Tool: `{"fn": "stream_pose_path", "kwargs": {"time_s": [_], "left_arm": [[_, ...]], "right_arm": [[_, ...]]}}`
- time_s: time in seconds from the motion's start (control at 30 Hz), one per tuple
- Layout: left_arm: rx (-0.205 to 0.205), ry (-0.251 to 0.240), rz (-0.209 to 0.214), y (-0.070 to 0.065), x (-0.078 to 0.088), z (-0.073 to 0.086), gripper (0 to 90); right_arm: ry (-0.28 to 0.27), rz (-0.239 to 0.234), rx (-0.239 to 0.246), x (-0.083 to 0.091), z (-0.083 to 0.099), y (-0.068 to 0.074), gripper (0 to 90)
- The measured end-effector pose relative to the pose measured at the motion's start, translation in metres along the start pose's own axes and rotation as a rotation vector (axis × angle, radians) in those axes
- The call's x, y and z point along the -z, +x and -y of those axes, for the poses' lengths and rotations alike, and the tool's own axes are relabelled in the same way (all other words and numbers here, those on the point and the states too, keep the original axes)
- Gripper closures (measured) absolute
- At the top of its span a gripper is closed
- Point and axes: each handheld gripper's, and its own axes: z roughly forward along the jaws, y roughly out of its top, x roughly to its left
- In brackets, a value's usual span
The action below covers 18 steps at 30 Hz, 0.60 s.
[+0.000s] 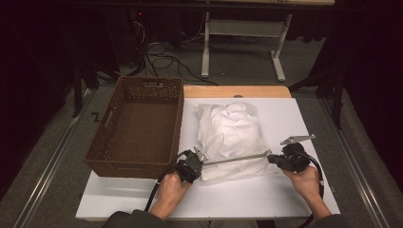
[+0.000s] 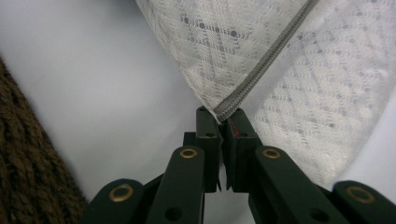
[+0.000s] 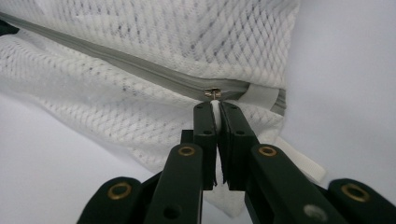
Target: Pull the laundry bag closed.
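Note:
A white mesh laundry bag (image 1: 233, 137) stuffed with white cloth lies on the white table top (image 1: 237, 197). Its grey zipper (image 1: 235, 158) runs taut along the near edge between my two grippers. My left gripper (image 1: 202, 160) is shut on the zipper's left end (image 2: 223, 112) at the bag's corner (image 2: 205, 88). At the other end, my right gripper (image 1: 271, 158) is shut on the white pull tab just below the metal zipper slider (image 3: 213, 93). The mesh bag (image 3: 163, 42) spreads above those jaws.
A brown woven basket (image 1: 138, 126), with nothing inside, stands on the left of the table beside the bag; its wall (image 2: 28, 172) is close to my left gripper. A white desk frame (image 1: 242, 42) and cables lie on the floor beyond the table.

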Motion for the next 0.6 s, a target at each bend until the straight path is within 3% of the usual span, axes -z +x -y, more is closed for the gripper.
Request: {"fn": "stream_pose_path", "kwargs": {"time_s": [0.33,0.6], "left_arm": [[0.000,0.004,-0.036,0.000,-0.001,0.000,84.8],[0.003,0.001,-0.037,0.001,-0.001,0.000,84.7]], "right_arm": [[0.008,0.018,-0.017,-0.004,0.001,-0.005,87.0],[0.005,0.028,-0.040,-0.010,0.000,-0.012,87.0]]}}
